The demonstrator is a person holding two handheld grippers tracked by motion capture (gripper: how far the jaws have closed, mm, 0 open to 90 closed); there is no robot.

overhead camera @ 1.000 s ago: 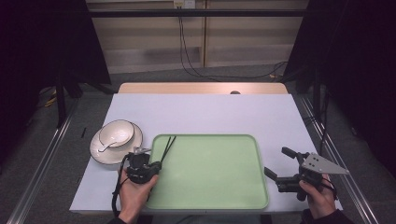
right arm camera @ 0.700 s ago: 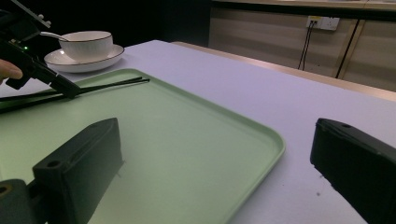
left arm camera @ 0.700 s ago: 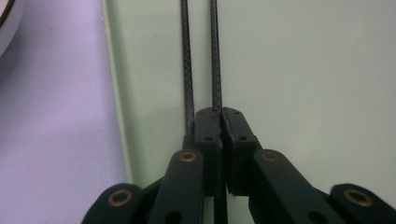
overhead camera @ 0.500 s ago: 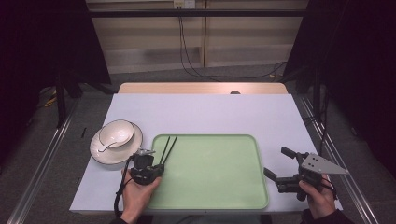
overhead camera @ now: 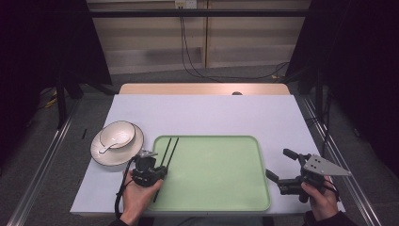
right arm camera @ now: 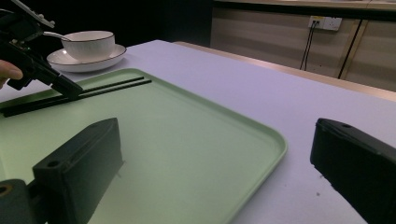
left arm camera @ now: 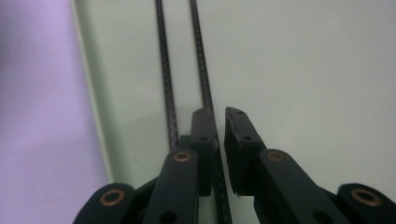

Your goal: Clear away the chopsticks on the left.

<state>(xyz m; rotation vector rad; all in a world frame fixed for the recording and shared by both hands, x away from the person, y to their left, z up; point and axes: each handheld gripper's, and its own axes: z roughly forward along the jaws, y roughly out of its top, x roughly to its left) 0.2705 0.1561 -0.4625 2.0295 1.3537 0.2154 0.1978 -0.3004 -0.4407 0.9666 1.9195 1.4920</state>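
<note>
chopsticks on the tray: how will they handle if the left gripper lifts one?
The chopsticks look thin, straight and rigid, so probably stiff and light. Lying flat on the smooth green tray, one may slide or roll. The left gripper sits over one stick, jaws slightly apart; a narrow grip may pivot.

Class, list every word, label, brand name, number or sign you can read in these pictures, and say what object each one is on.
None can be read: the pale green plastic tray, white ceramic bowl, white plate, black chopsticks and both black grippers carry no visible text. The white wall socket shows no legible marking.
</note>
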